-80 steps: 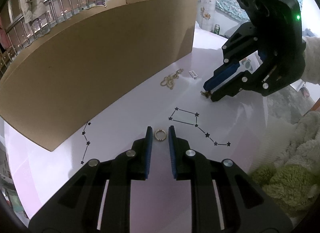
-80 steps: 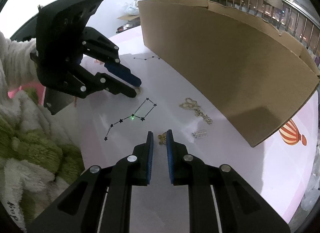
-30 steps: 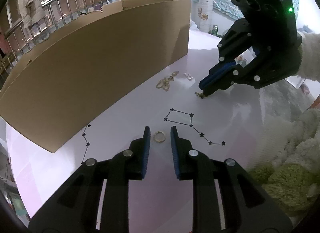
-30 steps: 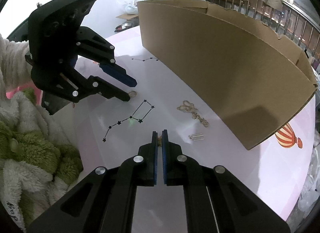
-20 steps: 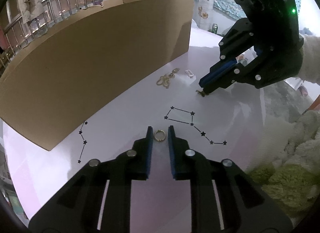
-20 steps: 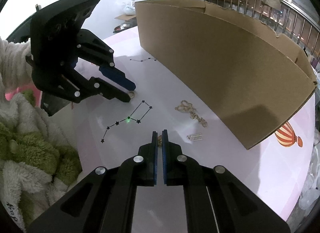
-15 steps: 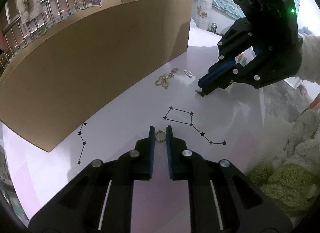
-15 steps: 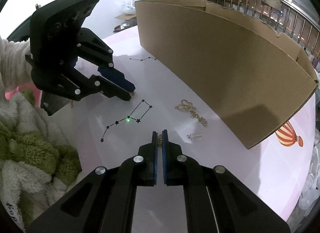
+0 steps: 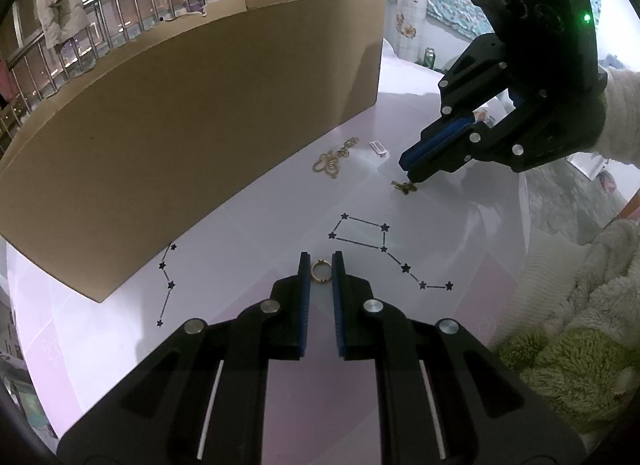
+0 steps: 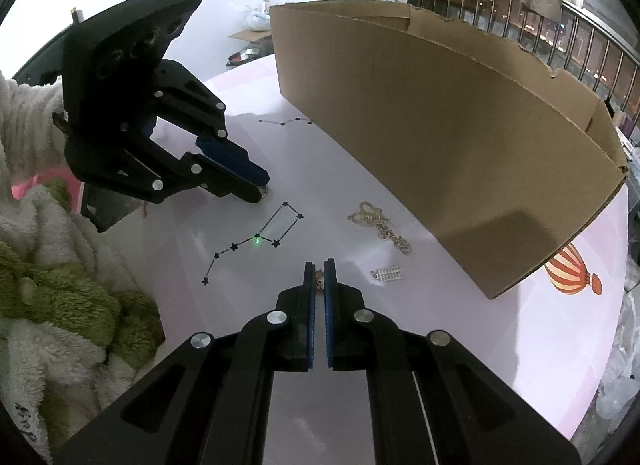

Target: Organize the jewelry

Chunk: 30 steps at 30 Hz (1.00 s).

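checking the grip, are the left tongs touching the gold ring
Touching: in the left wrist view the left tongs have both blue pads against the gold ring's sides.

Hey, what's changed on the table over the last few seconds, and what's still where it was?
Both pairs of fingers closed in. The left gripper narrowed around the gold ring, which now sits snug between its fingers. The right gripper went from open to shut on the small gold charm. The gold chain, silver clasp and cardboard box stayed put.
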Available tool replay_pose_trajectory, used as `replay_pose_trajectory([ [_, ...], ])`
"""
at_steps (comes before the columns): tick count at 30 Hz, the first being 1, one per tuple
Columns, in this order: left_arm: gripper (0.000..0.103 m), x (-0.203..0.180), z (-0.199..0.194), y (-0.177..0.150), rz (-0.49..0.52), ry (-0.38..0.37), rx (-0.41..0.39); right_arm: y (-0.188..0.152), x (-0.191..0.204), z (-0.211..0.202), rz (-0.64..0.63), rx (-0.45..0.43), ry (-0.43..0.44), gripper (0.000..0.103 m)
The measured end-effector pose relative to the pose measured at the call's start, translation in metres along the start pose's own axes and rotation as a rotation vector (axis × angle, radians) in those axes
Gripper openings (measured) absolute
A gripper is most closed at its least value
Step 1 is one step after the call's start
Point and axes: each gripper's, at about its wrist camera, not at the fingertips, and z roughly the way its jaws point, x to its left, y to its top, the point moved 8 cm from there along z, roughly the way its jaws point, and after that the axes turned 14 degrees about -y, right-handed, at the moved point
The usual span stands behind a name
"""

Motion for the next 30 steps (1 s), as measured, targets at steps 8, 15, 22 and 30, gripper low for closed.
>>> replay_pose_trajectory([
  [8,0.009,0.001,-0.004,-0.002,-0.008,0.006,-0.004,0.002,-0.002,0.000,0.029,0.005,0.021,0.013],
  [15,0.009,0.001,-0.004,-0.002,-0.012,0.007,-0.004,0.003,0.006,0.008,0.000,0.018,0.032,0.014],
  [22,0.009,0.001,-0.003,-0.002,-0.017,0.007,-0.005,0.002,0.007,0.012,-0.024,0.023,0.019,0.008],
  [30,0.009,0.001,-0.002,-0.001,-0.020,0.007,-0.010,0.002,0.005,0.010,-0.020,0.017,0.009,0.007],
])
